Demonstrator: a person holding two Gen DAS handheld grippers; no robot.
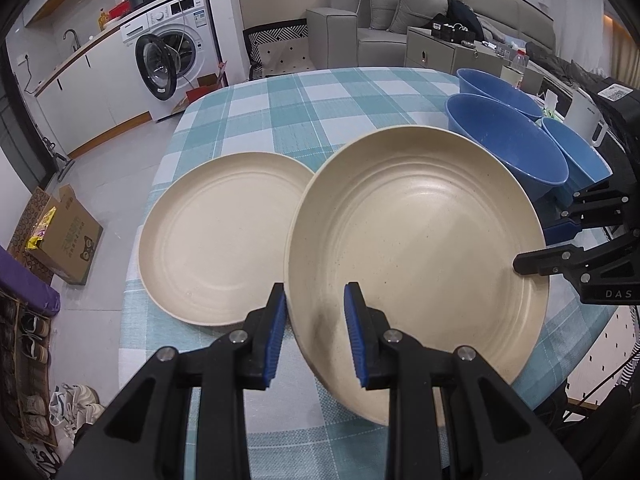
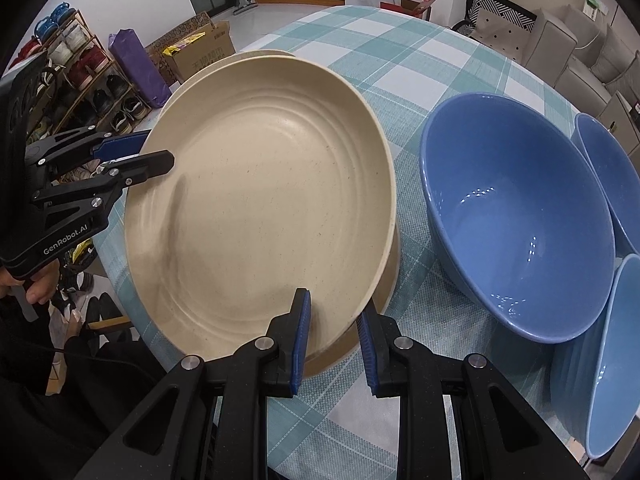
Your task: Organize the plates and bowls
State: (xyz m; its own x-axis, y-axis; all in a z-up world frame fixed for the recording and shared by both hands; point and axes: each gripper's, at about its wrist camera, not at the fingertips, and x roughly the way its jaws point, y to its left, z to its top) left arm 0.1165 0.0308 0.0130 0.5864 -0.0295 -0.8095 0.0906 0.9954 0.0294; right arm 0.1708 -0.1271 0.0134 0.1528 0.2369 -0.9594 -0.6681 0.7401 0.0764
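Two grippers lift a beige plate (image 1: 420, 248) above a checked tablecloth (image 1: 280, 108).
The left gripper (image 1: 316, 336) and right gripper (image 2: 334, 344) each pinch opposite rims; blue bowls (image 2: 516, 216) stand beside.

open checked cloth (image 1: 280, 112) fills the upper middle of the left wrist frame, while a flat plate (image 1: 216, 240) at left and three blue bowls (image 1: 516, 148) at upper right block the sides.

two cream plates are showing: one (image 1: 416, 264) tilted, and one (image 1: 224, 236) lying flat on the counter (image 1: 280, 108). three blue bowls are sitting at the side: a large one (image 2: 516, 216) and two more (image 2: 608, 168) (image 2: 604, 360) at the picture's edge. two hand-held grippers are appearing, the left (image 1: 316, 336) and the right (image 2: 334, 348).
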